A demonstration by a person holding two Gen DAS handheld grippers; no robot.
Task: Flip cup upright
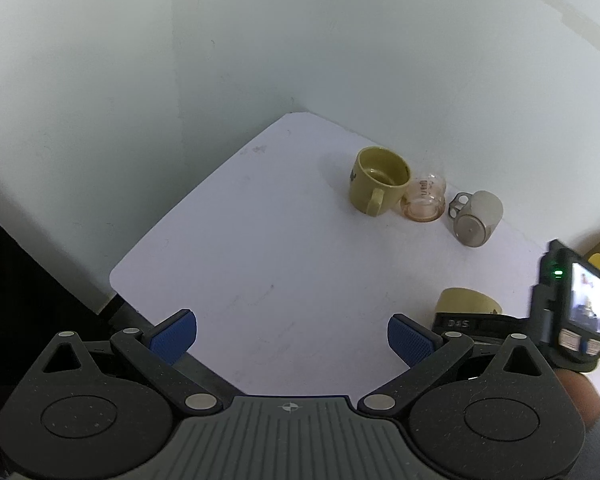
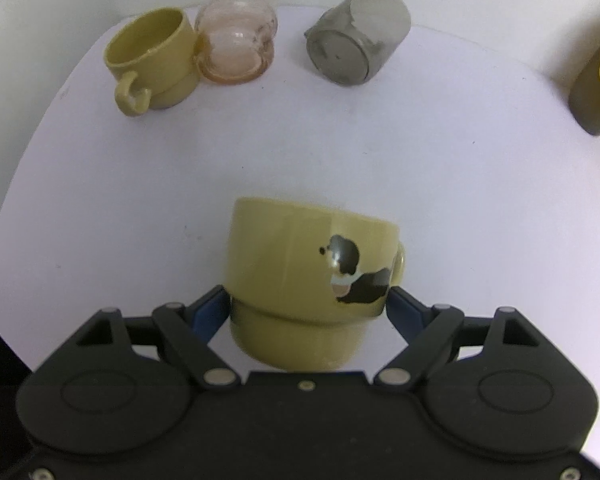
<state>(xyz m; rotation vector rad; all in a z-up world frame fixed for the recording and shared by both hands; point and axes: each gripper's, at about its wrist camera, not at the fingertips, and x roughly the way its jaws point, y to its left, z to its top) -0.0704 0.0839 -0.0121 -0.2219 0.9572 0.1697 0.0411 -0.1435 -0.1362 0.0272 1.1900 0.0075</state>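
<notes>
A yellow mug with a dog picture sits between the blue pads of my right gripper, which is shut on its lower body, base towards the camera and rim away. Its handle points right. The same mug shows partly in the left wrist view behind the right gripper's body. My left gripper is open and empty above the white table.
At the table's far side stand an upright yellow mug, a clear pinkish glass lying beside it, and a grey metal cup on its side. A dark container with a yellow item is at the right edge.
</notes>
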